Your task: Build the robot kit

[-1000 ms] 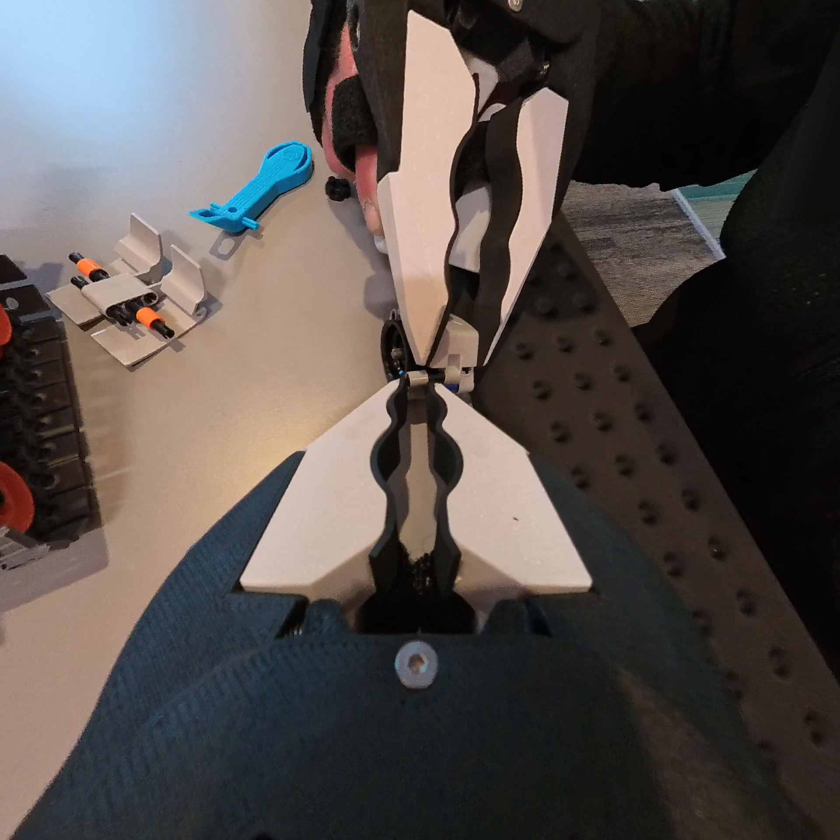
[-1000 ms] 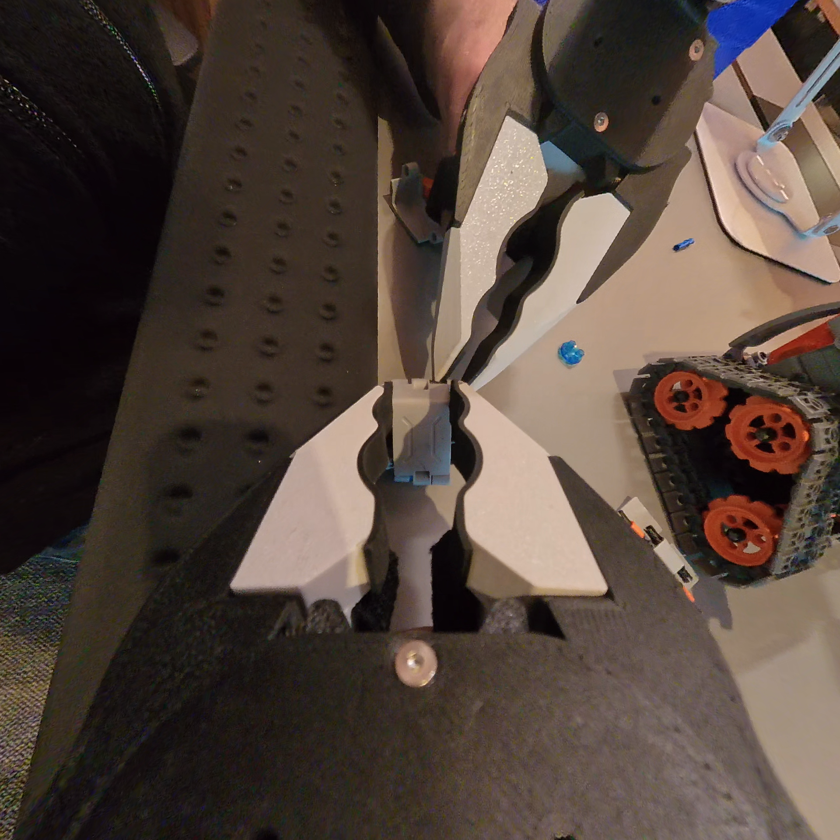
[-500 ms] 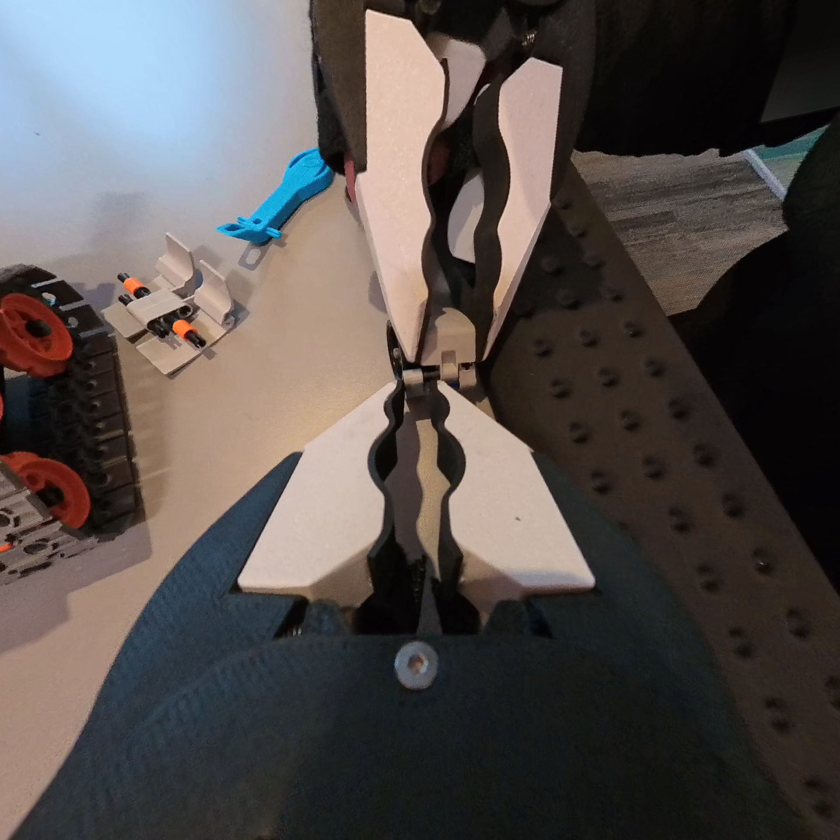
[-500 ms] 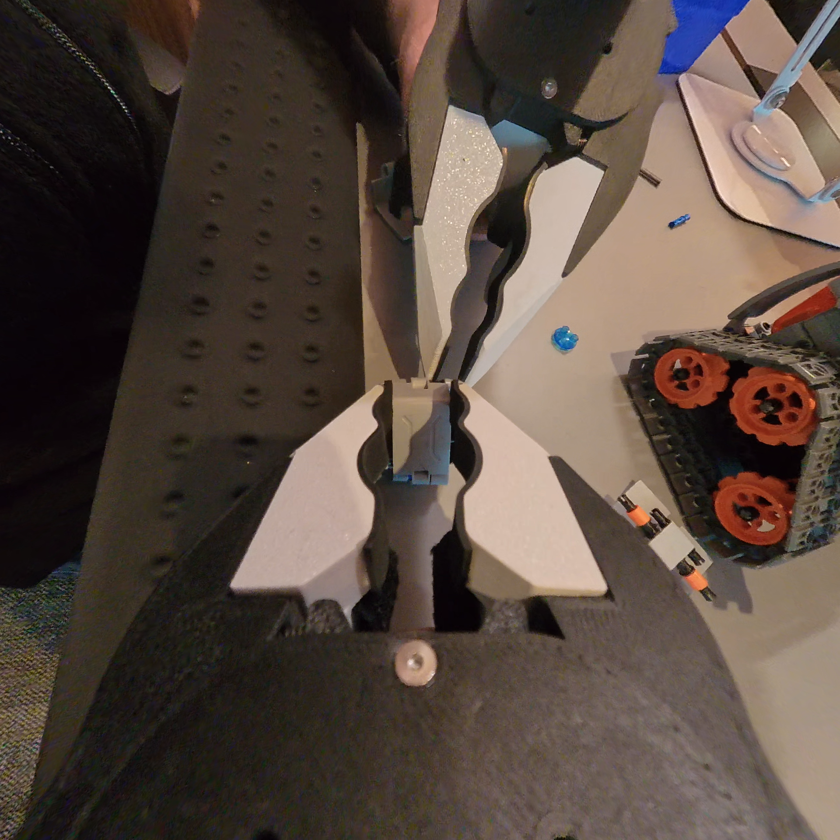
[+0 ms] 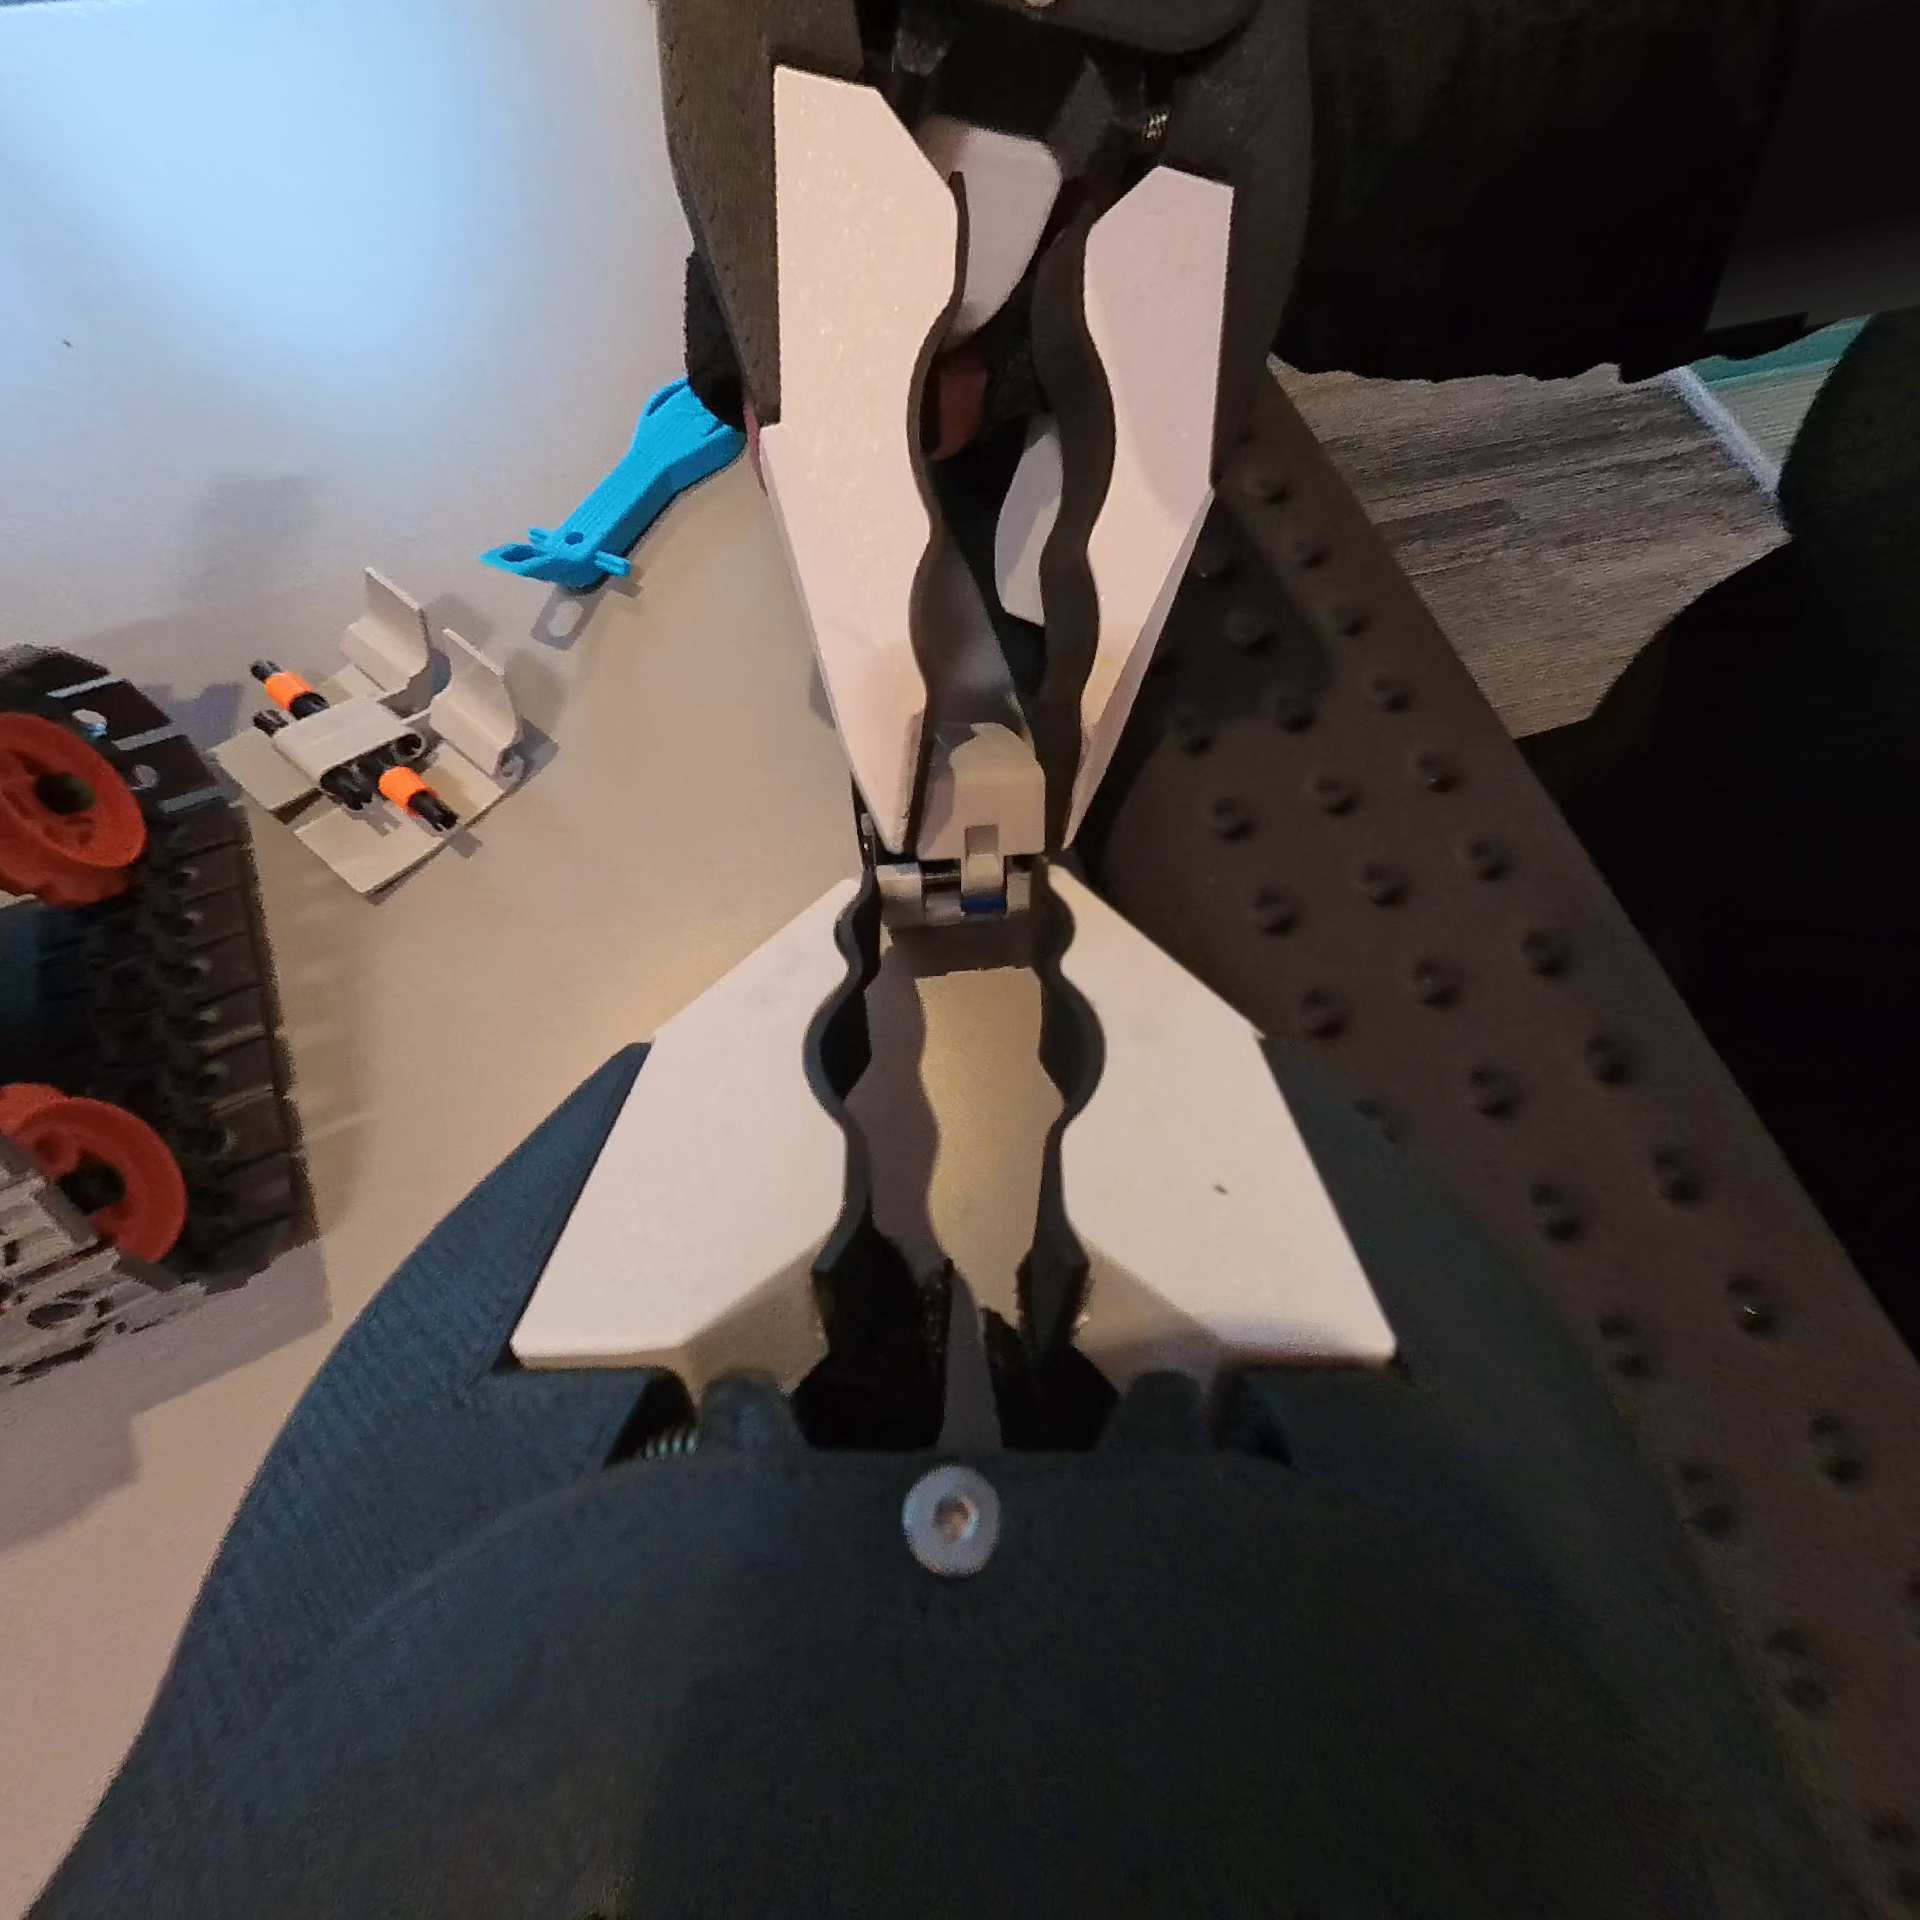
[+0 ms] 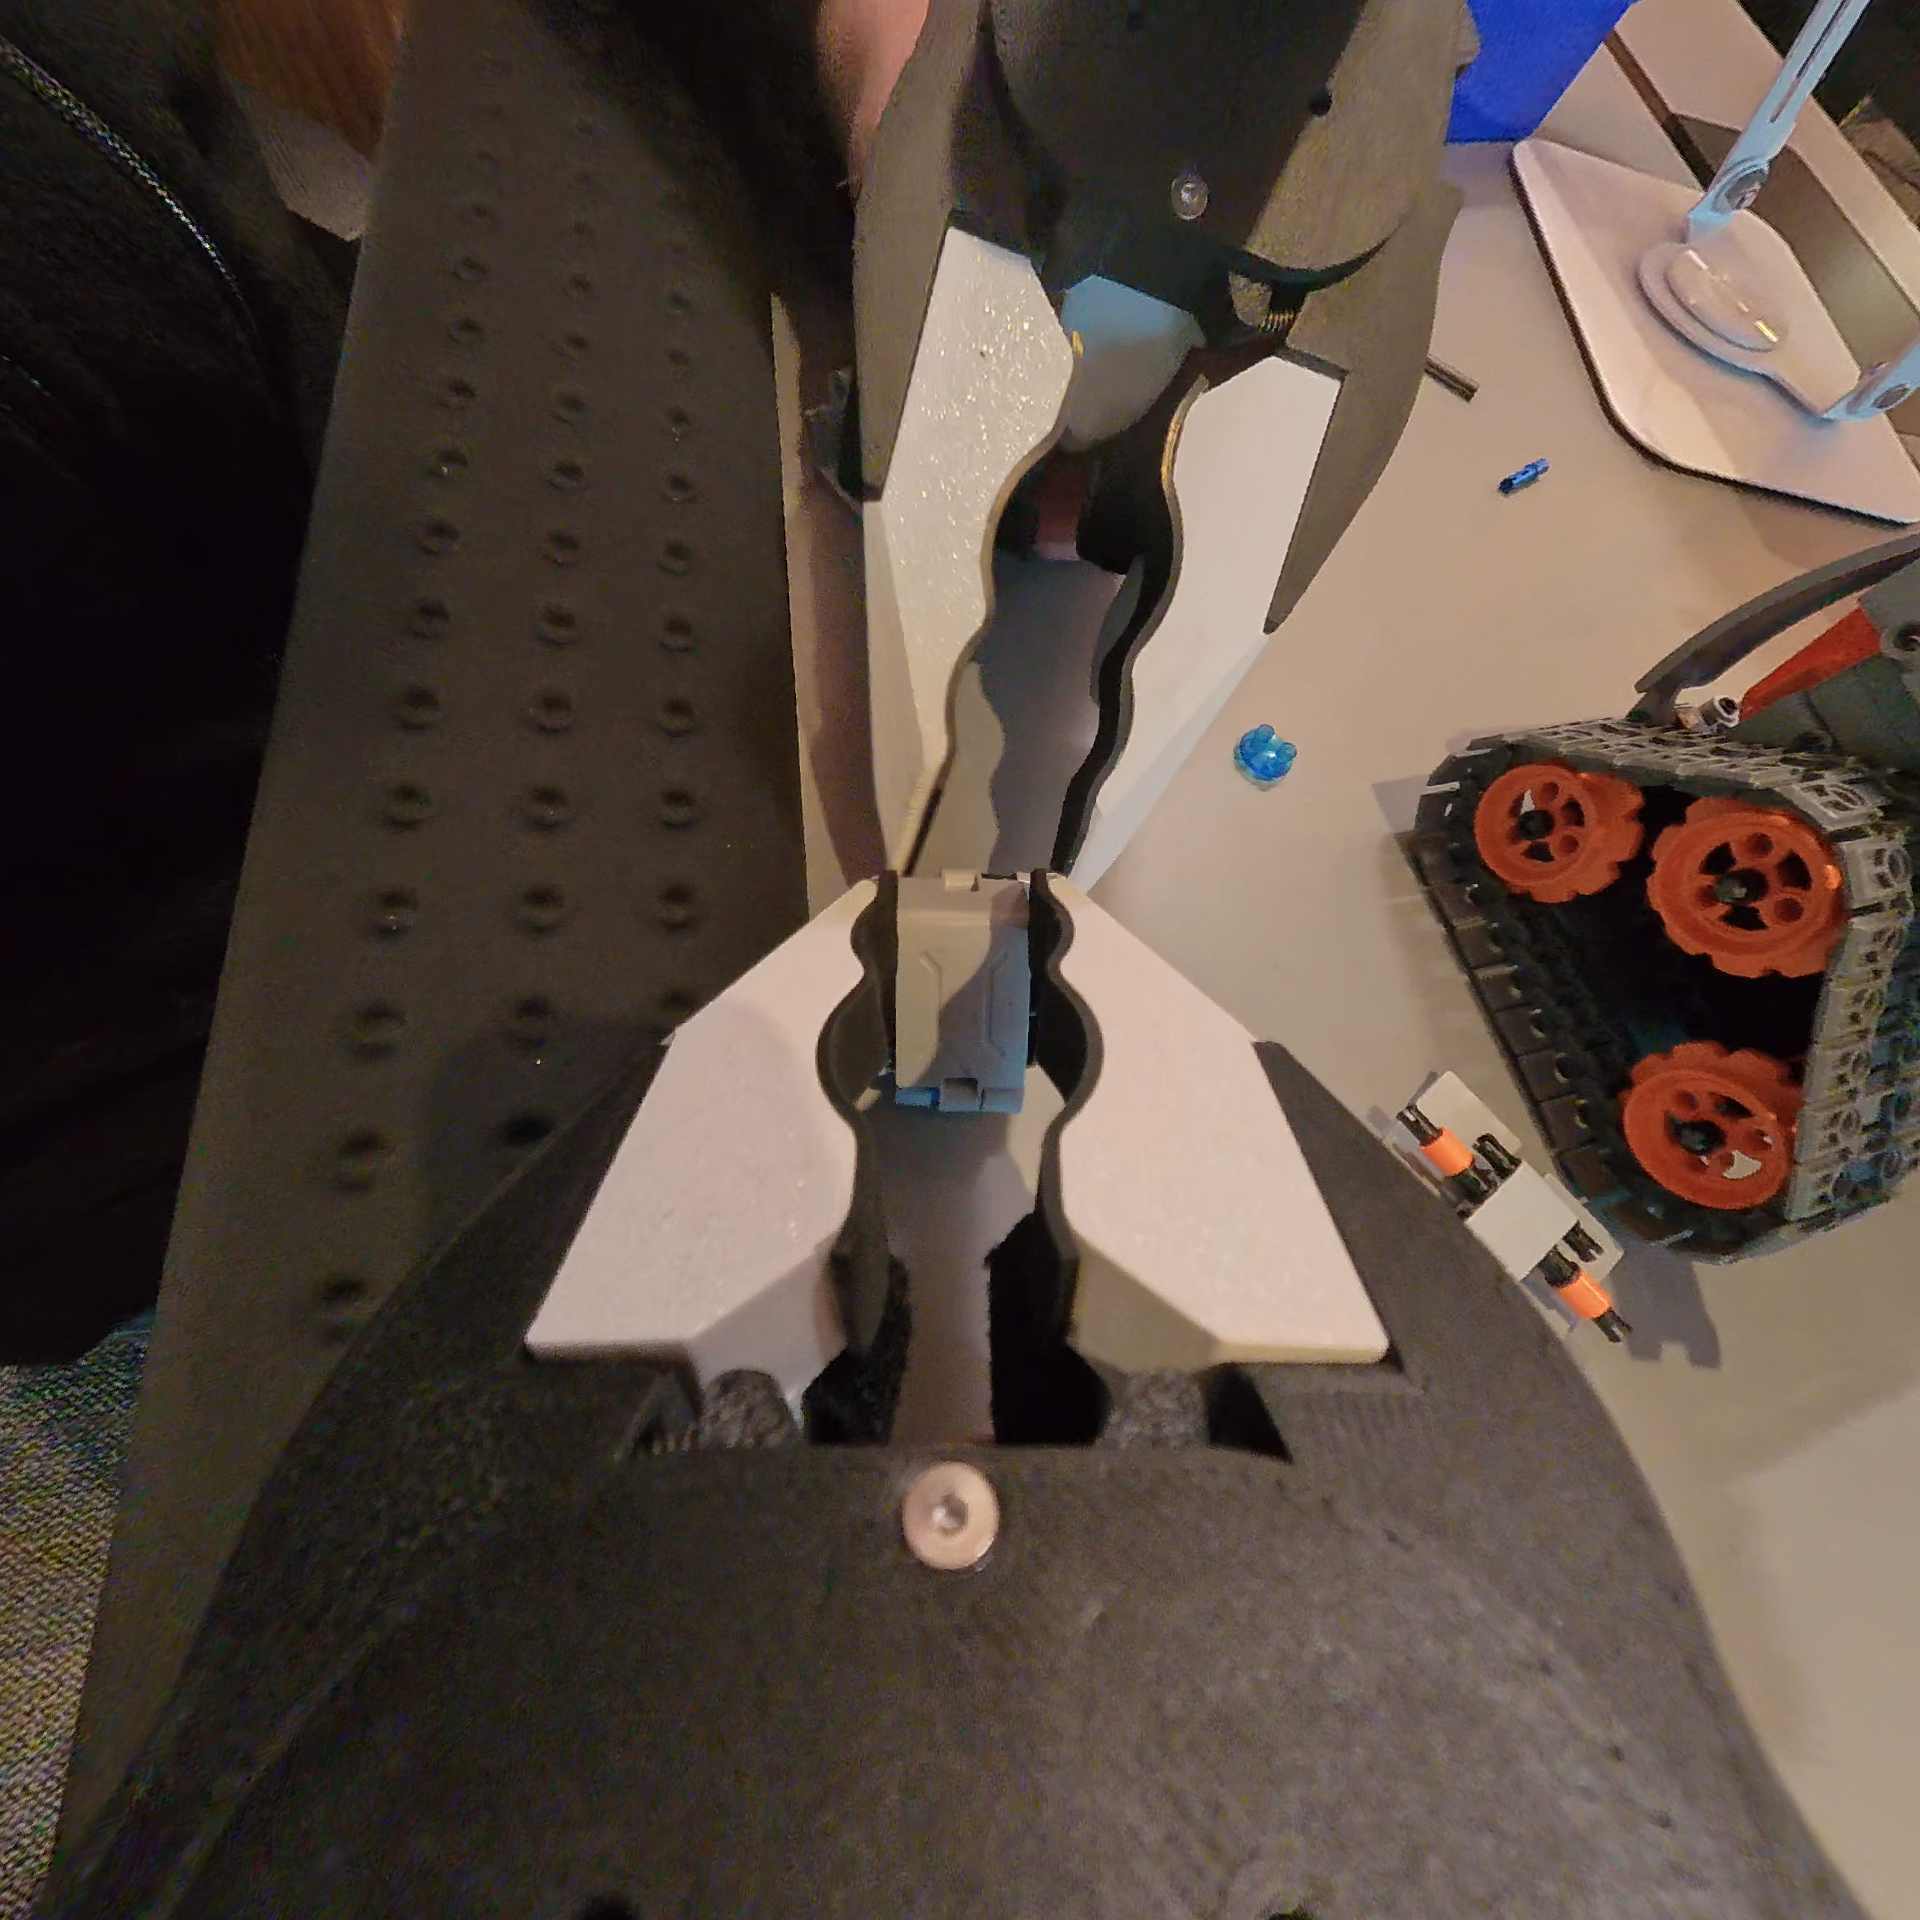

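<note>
My right gripper is shut on a small grey brick piece with a blue part at its near end, held between the front pads. In the left wrist view the right gripper comes down from the top with the piece in its tips. My left gripper meets it tip to tip. Its jaws stand apart on either side of the piece's lower end; I cannot tell whether they touch it. The left gripper also shows at the top of the right wrist view. Both hover just above the grey table.
A tracked brick vehicle with orange wheels stands on the table, also in the left wrist view. Beside it lies a small grey assembly with orange pins. A blue tool, a blue round piece, a black perforated strip and a white stand base are nearby. The tips of both grippers are at nearly the same place.
My left gripper's jaws have opened from nearly shut on a thin part of the piece to about its full width. Both grippers have turned to face each other more squarely; the right keeps its grip.
</note>
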